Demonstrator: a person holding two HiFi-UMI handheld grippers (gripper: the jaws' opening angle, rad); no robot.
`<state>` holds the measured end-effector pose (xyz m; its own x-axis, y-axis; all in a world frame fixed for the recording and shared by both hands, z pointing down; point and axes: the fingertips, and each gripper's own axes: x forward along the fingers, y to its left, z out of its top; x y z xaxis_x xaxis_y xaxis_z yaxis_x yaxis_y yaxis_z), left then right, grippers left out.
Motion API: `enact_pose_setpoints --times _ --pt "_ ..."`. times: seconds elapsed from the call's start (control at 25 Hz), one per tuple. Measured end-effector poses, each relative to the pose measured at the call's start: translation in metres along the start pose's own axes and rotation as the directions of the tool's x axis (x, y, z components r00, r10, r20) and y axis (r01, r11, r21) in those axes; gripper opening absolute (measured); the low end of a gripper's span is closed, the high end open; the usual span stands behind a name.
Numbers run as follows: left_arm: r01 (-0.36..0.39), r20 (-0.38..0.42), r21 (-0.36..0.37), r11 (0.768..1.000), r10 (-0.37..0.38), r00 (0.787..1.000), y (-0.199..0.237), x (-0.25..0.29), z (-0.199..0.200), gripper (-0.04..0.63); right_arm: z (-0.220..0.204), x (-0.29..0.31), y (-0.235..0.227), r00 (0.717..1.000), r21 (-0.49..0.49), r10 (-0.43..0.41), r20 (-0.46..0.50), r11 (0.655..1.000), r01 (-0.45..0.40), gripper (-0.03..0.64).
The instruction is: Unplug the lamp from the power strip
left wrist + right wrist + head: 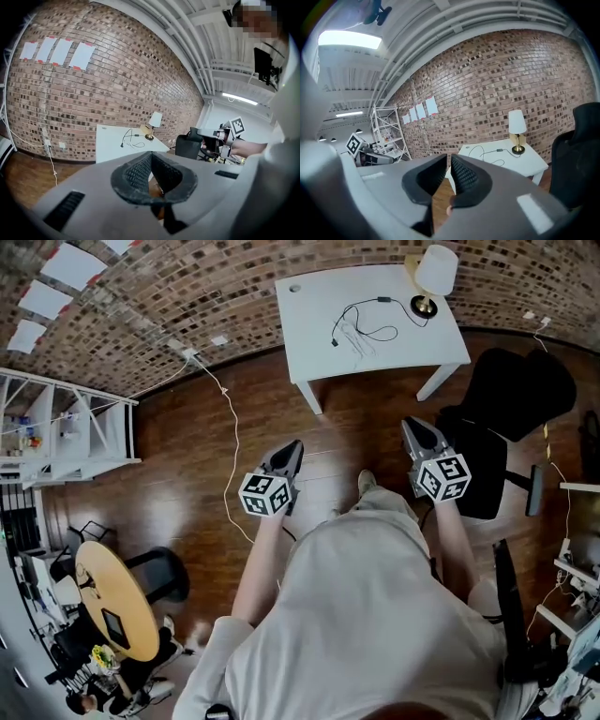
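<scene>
Lamp (434, 277): white shade, brass foot. Sits at far right corner of white bench (309, 298). Trails a black cord (380, 326) left across bench top toward pale power strip (352, 337) — plugged in or not, cannot tell. Over wood floor (187, 446), well short of bench: left tool (294, 448) and right tool (413, 427), both clenched, nothing between jaws.

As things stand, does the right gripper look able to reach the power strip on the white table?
Probably not yet: the right tongs hang over the floor, well short of the table bearing the power strip. The floor between looks free; stepping closer should do.
</scene>
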<state>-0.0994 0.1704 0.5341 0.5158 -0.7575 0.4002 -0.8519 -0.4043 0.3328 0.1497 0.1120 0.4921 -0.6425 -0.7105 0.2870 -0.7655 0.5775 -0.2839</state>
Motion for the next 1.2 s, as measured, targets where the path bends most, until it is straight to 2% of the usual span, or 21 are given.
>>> enact_pose_setpoints --times 0.2,0.44,0.6,0.8,0.96,1.08,1.2 --pt "-0.036 0.015 0.013 0.999 0.036 0.999 -0.004 0.035 0.031 0.005 0.031 0.031 -0.037 0.998 -0.024 0.061 0.002 0.998 -0.061 0.015" --pt "-0.075 0.002 -0.043 0.996 0.075 0.997 0.002 0.07 0.016 0.005 0.01 0.065 -0.073 0.993 -0.034 0.101 -0.062 0.994 -0.103 0.02" --pt "-0.084 -0.031 -0.037 0.996 0.082 0.996 0.007 0.075 0.012 0.005 0.003 0.079 -0.077 0.989 -0.005 0.114 -0.097 0.993 -0.115 0.021" --pt "-0.106 -0.051 -0.048 0.993 0.104 0.993 0.036 0.088 0.016 0.005 -0.006 0.104 -0.085 0.981 -0.015 0.12 -0.151 0.992 -0.124 0.021" --pt "-0.094 -0.065 -0.041 0.995 0.091 0.994 0.067 0.106 0.024 0.005 -0.003 0.133 -0.088 0.98 -0.029 0.11 -0.164 0.993 -0.116 0.025" --pt "-0.06 -0.083 -0.037 0.998 0.056 0.995 0.09 0.134 0.036 0.005 0.005 0.156 -0.106 0.984 -0.026 0.067 -0.164 0.997 -0.072 0.025" --pt "-0.013 -0.115 0.002 1.0 0.013 0.993 0.117 0.168 0.05 0.005 0.013 0.184 -0.122 0.986 -0.004 0.025 -0.165 1.0 -0.026 0.026"
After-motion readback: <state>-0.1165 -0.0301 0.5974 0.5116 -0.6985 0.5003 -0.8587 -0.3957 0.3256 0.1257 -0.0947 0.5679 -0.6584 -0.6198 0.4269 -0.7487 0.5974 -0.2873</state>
